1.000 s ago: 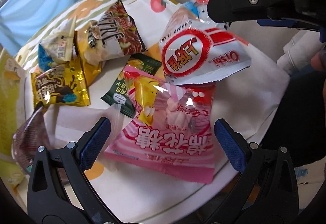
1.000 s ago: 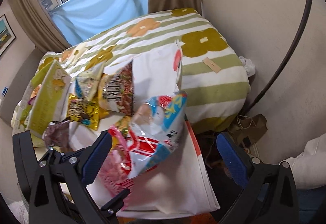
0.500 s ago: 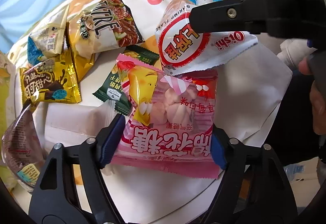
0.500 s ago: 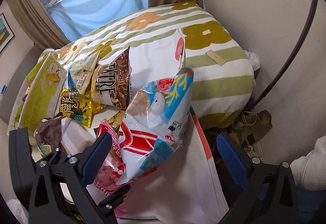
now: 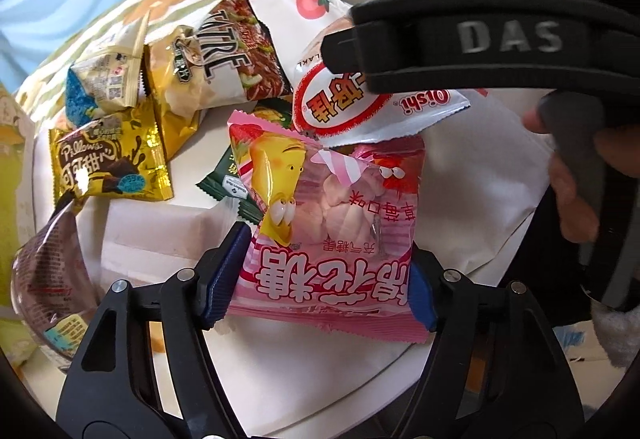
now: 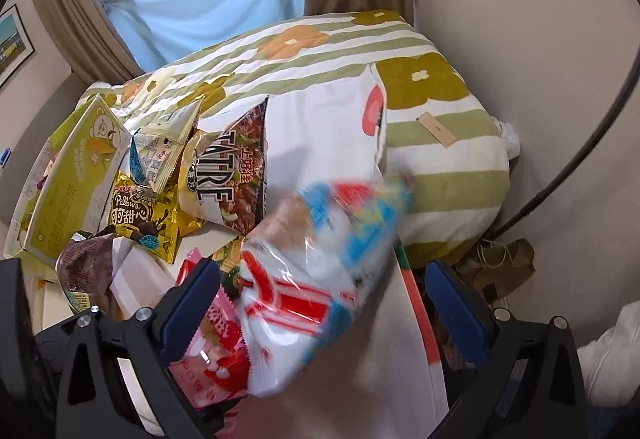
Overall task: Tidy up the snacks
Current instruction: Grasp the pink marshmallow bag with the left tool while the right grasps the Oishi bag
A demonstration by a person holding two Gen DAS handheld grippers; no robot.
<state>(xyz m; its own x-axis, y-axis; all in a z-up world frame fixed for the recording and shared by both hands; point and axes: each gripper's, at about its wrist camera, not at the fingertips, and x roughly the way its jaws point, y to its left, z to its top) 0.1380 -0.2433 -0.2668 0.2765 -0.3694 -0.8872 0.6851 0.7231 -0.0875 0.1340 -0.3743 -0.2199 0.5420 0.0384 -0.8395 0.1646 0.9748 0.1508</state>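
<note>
A pink marshmallow bag (image 5: 332, 199) lies on a white cloth (image 5: 480, 179), and its lower part sits between the blue pads of my left gripper (image 5: 322, 279). The jaws are closing, and both pads press against the bag's sides. A white and red Oishi shrimp snack bag (image 5: 344, 111) rests on the pink bag's far end. In the right wrist view that snack bag (image 6: 320, 279) looks blurred. It lies between the wide-apart fingers of my right gripper (image 6: 324, 307), which is open and not touching it. The pink bag (image 6: 212, 355) shows under it.
Further left lie a gold Pillows packet (image 5: 108, 159), a brown and white chips bag (image 5: 228, 59), a small green packet (image 5: 228, 183) and a brown wrapper (image 5: 48, 271). A yellow-green box (image 6: 76, 175) stands at the far left. A flowered striped blanket (image 6: 440, 143) lies behind. A hand (image 5: 572, 199) is at the right.
My left gripper's jaws went from wide open to pressing on the pink marshmallow bag. The right gripper came lower and closer over the Oishi bag, which shifted.
</note>
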